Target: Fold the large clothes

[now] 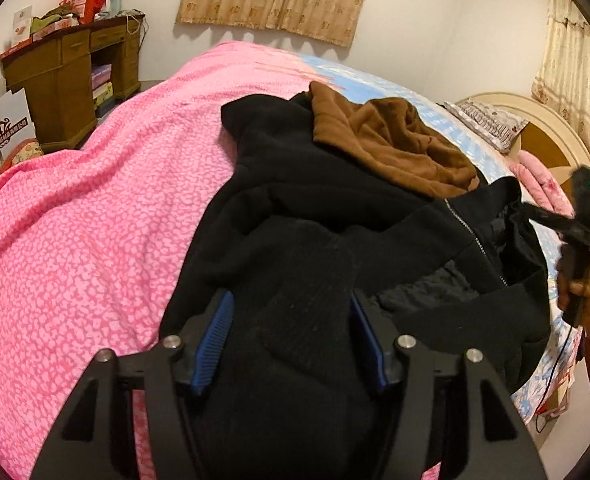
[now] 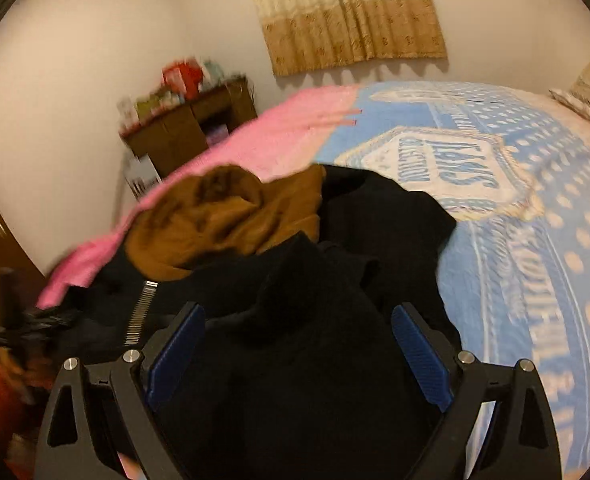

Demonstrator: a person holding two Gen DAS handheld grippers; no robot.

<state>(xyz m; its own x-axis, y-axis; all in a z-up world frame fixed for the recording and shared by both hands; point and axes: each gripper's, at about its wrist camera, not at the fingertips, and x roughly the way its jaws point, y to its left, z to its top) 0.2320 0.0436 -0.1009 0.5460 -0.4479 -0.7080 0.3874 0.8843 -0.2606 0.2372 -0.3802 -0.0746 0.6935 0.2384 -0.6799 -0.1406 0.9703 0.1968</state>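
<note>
While the left wrist camera looks along its own fingers, the left gripper [image 1: 291,336] has a thick fold of the black jacket [image 1: 335,216] bunched between its blue pads [image 1: 215,340], the jaws part-way closed with the cloth filling the gap. The jacket lies crumpled on the bed, spread ahead and to the right of that gripper, its brown-lined hood [image 1: 387,144] heaped at the far end and a zipper [image 1: 475,236] running down its open front. It rests across the seam between a pink blanket [image 1: 95,216] and a blue bedspread [image 1: 379,84]. At the right edge the right gripper [image 1: 579,216] shows from the side, held in a hand [image 1: 579,292]; its jaws cannot be judged from here. A wooden desk [image 1: 67,68] stands in the far corner beside a white paper bag [image 1: 13,124] whose print is unreadable.

From the right wrist camera, which is blurred, the right gripper [image 2: 299,356] stands wide, and black jacket cloth rises between its pads, seemingly touching neither. The hood lies ahead and to the left. On the blue bedspread [image 2: 535,264] an upside-down badge [image 2: 447,164] reads "JEANS COLLECTION".
</note>
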